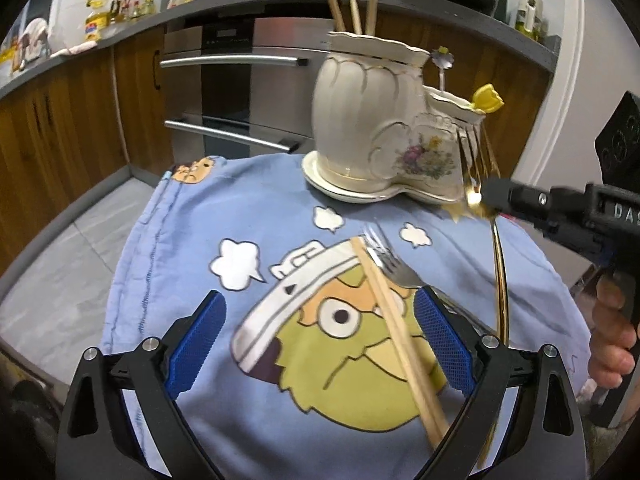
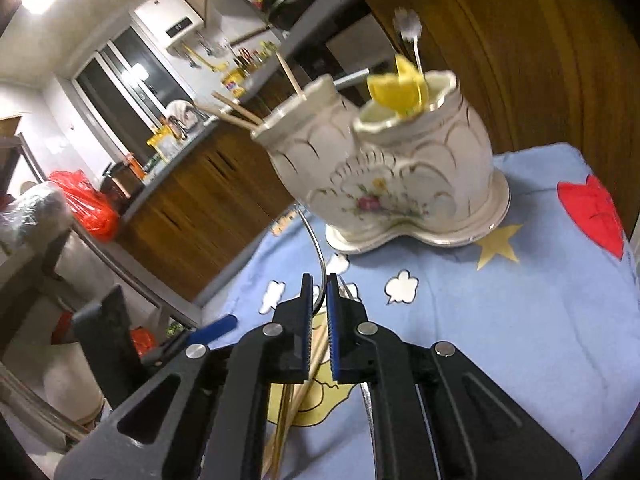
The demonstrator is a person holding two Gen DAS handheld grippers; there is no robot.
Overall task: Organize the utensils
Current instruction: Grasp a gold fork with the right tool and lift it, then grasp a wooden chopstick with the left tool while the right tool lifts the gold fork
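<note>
Fingers of right gripper (image 2: 319,296) pinched on gold utensil (image 1: 501,280), its long axis near vertical, holder (image 1: 384,136) above; left gripper (image 1: 320,344) spread over chopsticks (image 1: 396,332)

A cream ceramic utensil holder (image 1: 372,132) with gold trim and a floral print stands upright on its matching base, with a tall compartment and a lower one joined. Three wooden chopsticks (image 1: 354,8) lean in the tall compartment; a yellow-ended piece (image 1: 487,99) and a flower-topped metal utensil (image 1: 441,60) stick out of the lower one. On the blue cartoon cloth lie a pair of wooden chopsticks (image 1: 394,328) and a silver fork (image 1: 390,264), crossing. A gold utensil (image 1: 500,268) is lifted, blurred, its head beside the holder
</note>
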